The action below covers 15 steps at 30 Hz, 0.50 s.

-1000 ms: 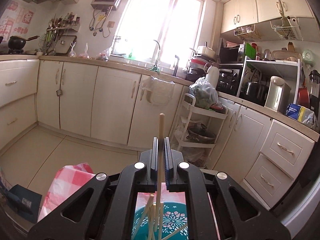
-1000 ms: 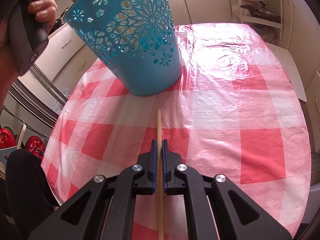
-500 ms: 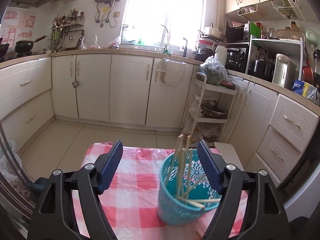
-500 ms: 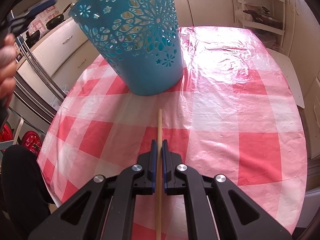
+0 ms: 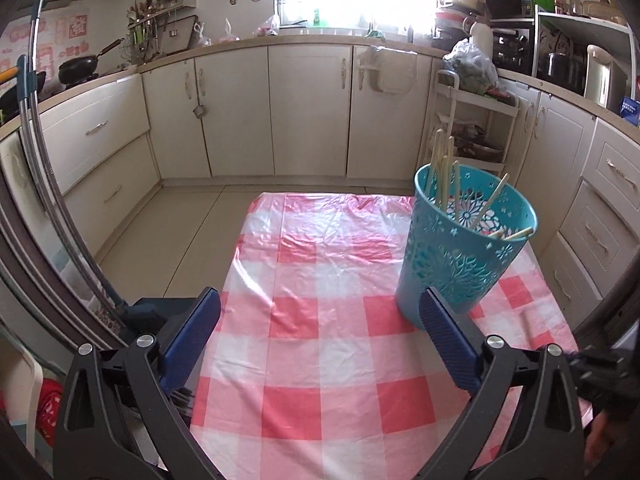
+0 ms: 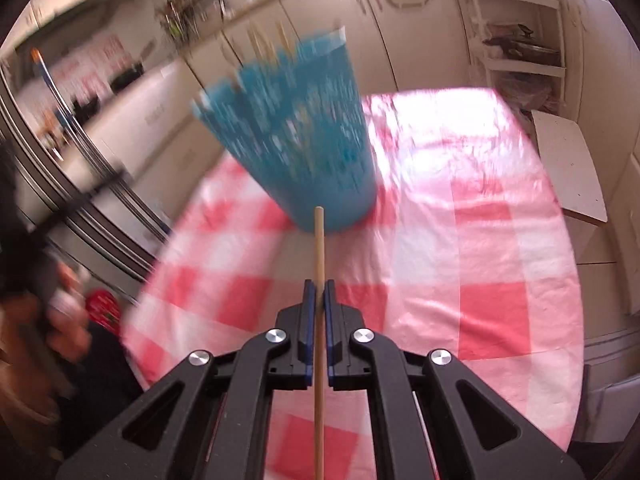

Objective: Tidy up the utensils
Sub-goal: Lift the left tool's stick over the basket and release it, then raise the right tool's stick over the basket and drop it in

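Wooden chopstick (image 6: 319, 264) sits pinched in the right tool (image 6: 319, 300), pointing at the blue plastic basket (image 6: 298, 140) ahead. Left tool (image 5: 320, 320) has just opened wide, empty, basket beside its right finger.

The teal cutwork basket (image 5: 464, 256) stands upright on the pink-checked cloth, at its right side. Several pale wooden chopsticks (image 5: 442, 172) lean inside it, some poking up past the far rim, two lying across the near rim. One more chopstick (image 6: 319, 280) is off the cloth, pinched mid-length, its tip pointing straight at the basket's base, blurred in the right wrist view.
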{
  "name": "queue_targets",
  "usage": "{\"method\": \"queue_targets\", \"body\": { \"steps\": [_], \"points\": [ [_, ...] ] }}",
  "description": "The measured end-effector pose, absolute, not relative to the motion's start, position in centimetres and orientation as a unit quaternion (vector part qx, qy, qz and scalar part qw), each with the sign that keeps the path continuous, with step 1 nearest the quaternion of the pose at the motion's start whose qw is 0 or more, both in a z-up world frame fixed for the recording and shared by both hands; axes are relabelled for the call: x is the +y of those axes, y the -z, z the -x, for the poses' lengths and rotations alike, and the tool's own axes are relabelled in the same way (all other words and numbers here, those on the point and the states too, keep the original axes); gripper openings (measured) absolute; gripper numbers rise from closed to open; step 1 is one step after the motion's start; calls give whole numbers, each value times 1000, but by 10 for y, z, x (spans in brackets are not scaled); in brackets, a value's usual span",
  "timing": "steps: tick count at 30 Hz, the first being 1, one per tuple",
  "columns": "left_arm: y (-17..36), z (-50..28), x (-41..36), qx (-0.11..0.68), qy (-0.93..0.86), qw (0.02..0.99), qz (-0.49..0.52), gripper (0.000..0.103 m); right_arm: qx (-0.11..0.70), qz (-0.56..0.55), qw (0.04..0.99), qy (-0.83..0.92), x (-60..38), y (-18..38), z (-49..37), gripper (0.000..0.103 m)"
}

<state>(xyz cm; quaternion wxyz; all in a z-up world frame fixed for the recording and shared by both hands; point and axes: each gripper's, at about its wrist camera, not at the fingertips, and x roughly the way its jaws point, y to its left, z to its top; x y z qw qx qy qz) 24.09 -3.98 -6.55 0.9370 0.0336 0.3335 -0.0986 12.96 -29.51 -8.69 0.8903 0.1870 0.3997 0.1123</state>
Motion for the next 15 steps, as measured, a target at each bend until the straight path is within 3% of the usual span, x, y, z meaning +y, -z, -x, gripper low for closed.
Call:
{"method": "queue_targets", "body": {
  "steps": [10, 15],
  "points": [
    [89, -243, -28, 381, 69, 921, -32, 95, 205, -260, 926, -183, -309, -55, -169, 5],
    [80, -242, -34, 374, 69, 924, -43, 95, 115, -224, 958, -139, -297, -80, -217, 5]
  ]
}}
